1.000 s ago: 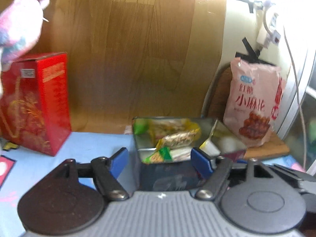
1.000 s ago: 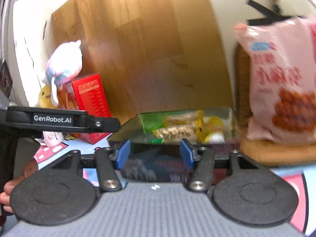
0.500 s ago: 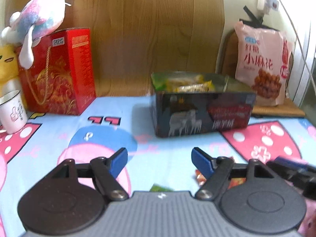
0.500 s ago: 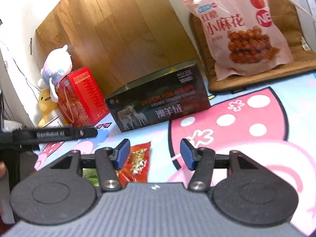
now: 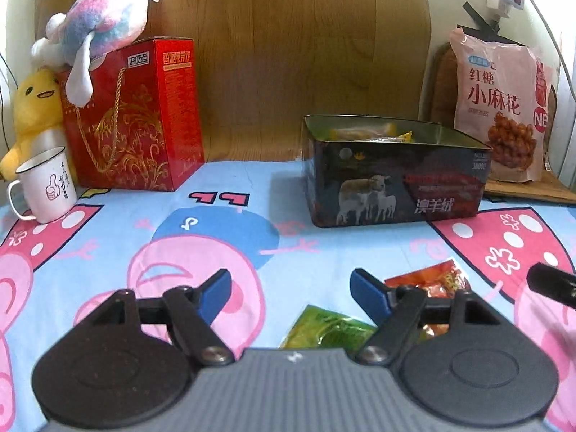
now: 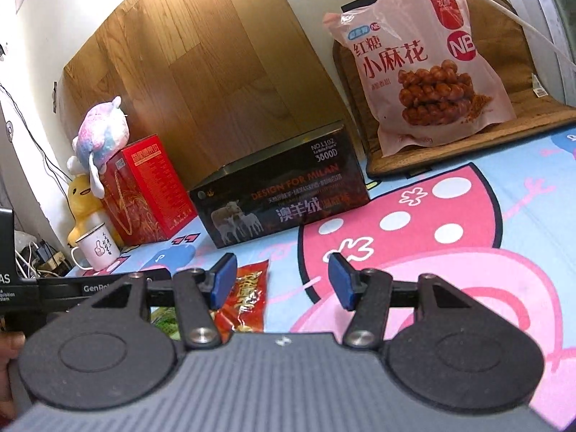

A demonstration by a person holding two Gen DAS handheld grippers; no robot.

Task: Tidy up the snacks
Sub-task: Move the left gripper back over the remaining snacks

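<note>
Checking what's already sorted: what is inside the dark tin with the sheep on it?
Inside the dark tin, yellow snack packets show above the rim. Its front wall hides everything lower down, so the count is unclear.

Left gripper (image 5: 289, 289) jaws apart, empty; right gripper (image 6: 282, 282) jaws apart, empty.

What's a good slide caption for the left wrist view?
Open left gripper above green and red snack packets, facing the open tin.

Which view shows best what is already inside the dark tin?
The left wrist view: it looks over the rim of the tin onto yellow packets. The right wrist view shows only its outside walls.
</note>
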